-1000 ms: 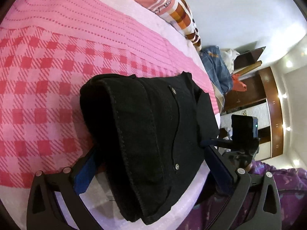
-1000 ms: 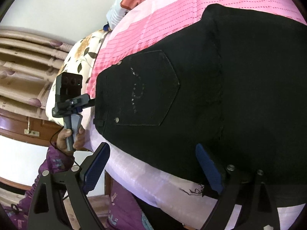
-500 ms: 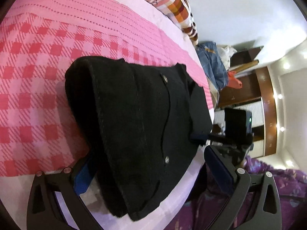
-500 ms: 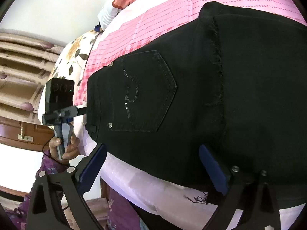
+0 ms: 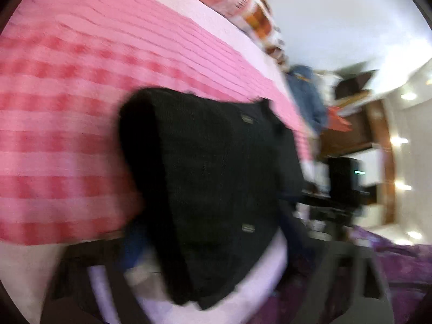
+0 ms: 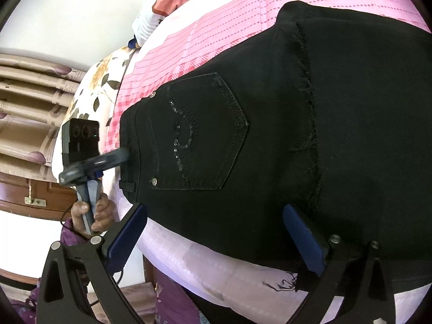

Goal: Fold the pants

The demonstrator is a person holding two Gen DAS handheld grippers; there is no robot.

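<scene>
The black jeans lay folded on the pink checked bedsheet, back pocket up, near the bed's edge. The right gripper stood wide, its blue pads straddling the near edge of the denim. The left gripper touched the waistband; blur hid whether it was spread or closed

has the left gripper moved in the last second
Yes. In the right wrist view the left gripper now has its tip against the pants waistband; earlier it stood apart from it, so it closed in.
</scene>
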